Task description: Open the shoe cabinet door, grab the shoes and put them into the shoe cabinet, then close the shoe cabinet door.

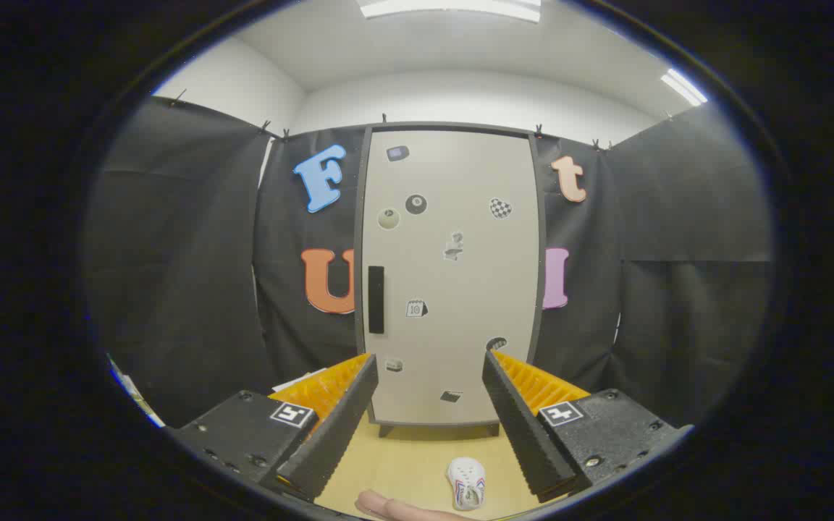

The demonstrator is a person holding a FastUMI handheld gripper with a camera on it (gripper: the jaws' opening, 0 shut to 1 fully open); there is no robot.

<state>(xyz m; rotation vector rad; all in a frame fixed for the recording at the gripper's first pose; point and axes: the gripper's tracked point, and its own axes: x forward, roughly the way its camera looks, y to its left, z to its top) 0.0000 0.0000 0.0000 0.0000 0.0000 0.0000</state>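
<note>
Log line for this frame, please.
door: shut | handle: untouched | shoe: on floor between fingers | gripper: open, empty, facing cabinet

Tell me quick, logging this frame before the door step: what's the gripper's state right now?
Gripper: open, holding nothing; its fingers point at the closed shoe cabinet door, with the white shoe on the floor between them.

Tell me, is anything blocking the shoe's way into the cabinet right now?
Yes: the cabinet door is shut, its dark handle untouched. The white shoe lies on the floor between the open gripper fingers, with bare floor up to the cabinet.
</note>
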